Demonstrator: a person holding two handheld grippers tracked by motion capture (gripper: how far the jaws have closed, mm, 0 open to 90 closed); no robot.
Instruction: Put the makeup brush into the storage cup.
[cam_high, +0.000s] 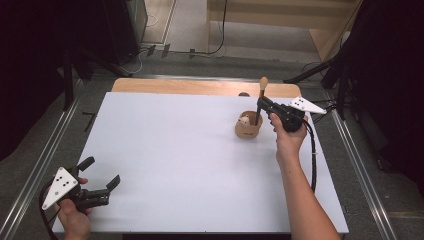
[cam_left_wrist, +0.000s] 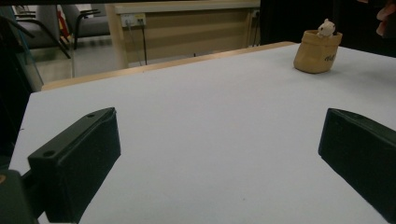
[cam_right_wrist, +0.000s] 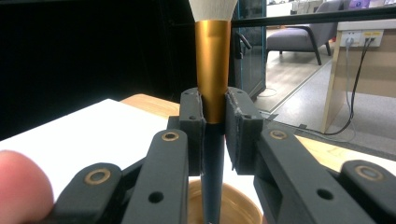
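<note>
The right tool (cam_high: 262, 104) pinched a black-handled, gold-ferruled makeup brush (cam_right_wrist: 212, 70) upright over the small tan pot (cam_high: 248, 131) at the white counter (cam_high: 190, 165) far right, apparently mid-insertion or mid-withdrawal, needing a straight vertical move, while the left tool (cam_high: 102, 172) rested spread.

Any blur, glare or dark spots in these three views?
High view: even light on the table, sides go black. Left gripper view: near jaws soft, pot sharper. Right gripper view: a thumb at the lower left is blurred, the brush is sharp, left background nearly black, no glare.
</note>
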